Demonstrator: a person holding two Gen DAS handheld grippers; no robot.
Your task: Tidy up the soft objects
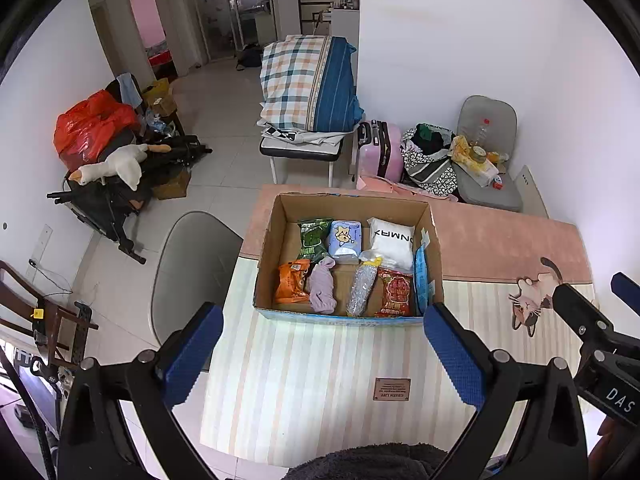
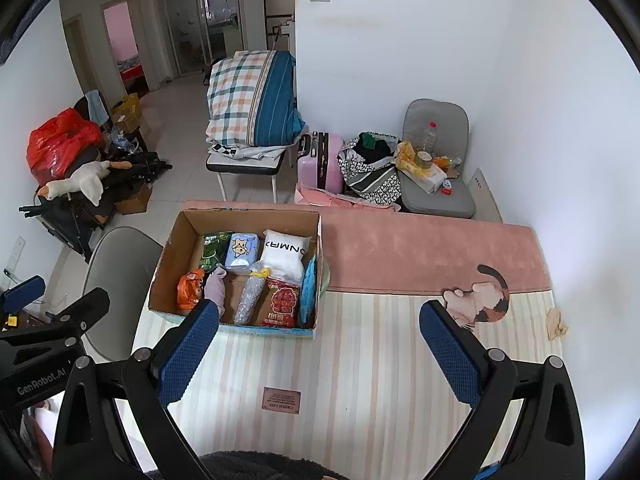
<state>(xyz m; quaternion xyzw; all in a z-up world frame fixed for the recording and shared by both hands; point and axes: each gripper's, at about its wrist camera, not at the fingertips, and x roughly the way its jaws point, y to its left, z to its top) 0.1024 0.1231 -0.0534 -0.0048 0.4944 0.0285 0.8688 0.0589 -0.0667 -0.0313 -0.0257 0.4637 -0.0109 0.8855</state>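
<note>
An open cardboard box (image 1: 268,264) (image 2: 168,268) stands on the striped mat. Inside lie a white pillow pack (image 1: 392,240) (image 2: 284,254), a light blue tissue pack (image 1: 345,236) (image 2: 240,250), a green snack bag (image 1: 314,236) (image 2: 214,250), an orange bag (image 1: 292,282) (image 2: 190,290), a lilac cloth (image 1: 322,286) (image 2: 216,286), a clear bubble roll (image 1: 361,290) (image 2: 249,296), a red bag (image 1: 395,292) (image 2: 283,304) and a blue pack (image 1: 422,280) (image 2: 308,290). My left gripper (image 1: 324,352) is open and empty in front of the box. My right gripper (image 2: 320,352) is open and empty to the box's right.
A cat-print pink and striped mat (image 2: 420,248) covers the table. A crumpled tissue (image 2: 557,323) lies at its right edge. A grey chair (image 1: 192,264) stands left of the table. Beyond are a pink suitcase (image 1: 380,150), a bedding-laden bench (image 1: 308,88) and a cluttered grey chair (image 1: 486,160).
</note>
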